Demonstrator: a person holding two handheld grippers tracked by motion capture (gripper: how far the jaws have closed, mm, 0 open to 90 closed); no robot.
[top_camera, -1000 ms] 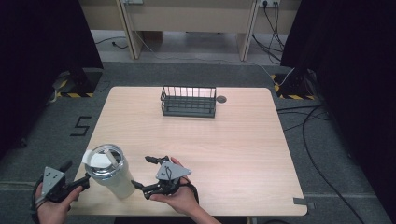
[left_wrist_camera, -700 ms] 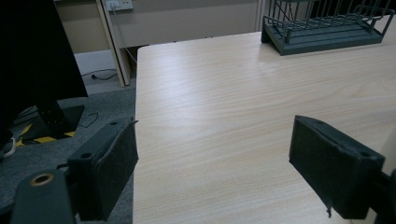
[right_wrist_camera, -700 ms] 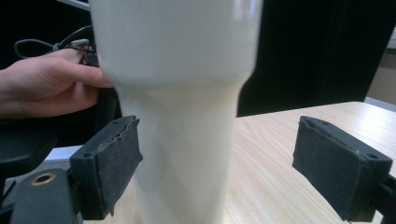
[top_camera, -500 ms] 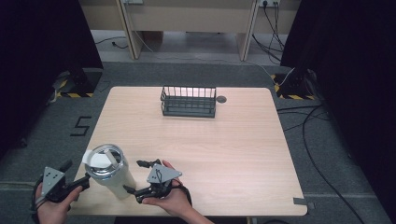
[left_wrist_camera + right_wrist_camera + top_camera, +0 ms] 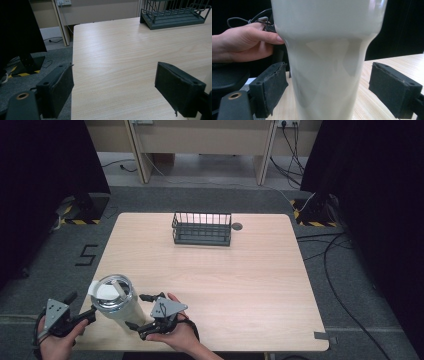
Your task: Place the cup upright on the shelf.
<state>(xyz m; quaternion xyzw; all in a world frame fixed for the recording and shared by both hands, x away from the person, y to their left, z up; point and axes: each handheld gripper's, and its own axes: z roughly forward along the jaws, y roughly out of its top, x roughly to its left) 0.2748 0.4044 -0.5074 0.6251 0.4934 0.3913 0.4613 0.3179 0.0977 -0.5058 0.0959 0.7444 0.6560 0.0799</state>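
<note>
Our right claw [image 5: 141,311] stands wide apart at the near edge of the tabletop [image 5: 260,280], at about 6 o'clock in the high view, with its jaws pointed toward 9 o'clock at the cup [image 5: 116,300]. In the right gripper view the cup [image 5: 327,57] rises between the two black pads, one on either side, and neither pad touches its pale wall. Our left claw [image 5: 80,307] is also apart and grips nothing; it sits at the cup's 9 o'clock, at the tabletop's near left corner. Its own view looks between its pads over bare wood [image 5: 120,62] toward the rack [image 5: 175,15]. Our left hand [image 5: 244,42] shows beyond the cup, a fingertip against its side. The cup stands upright, its open top holding something white. The wire rack [image 5: 202,228] sits well apart at 12 o'clock, near the far edge.
</note>
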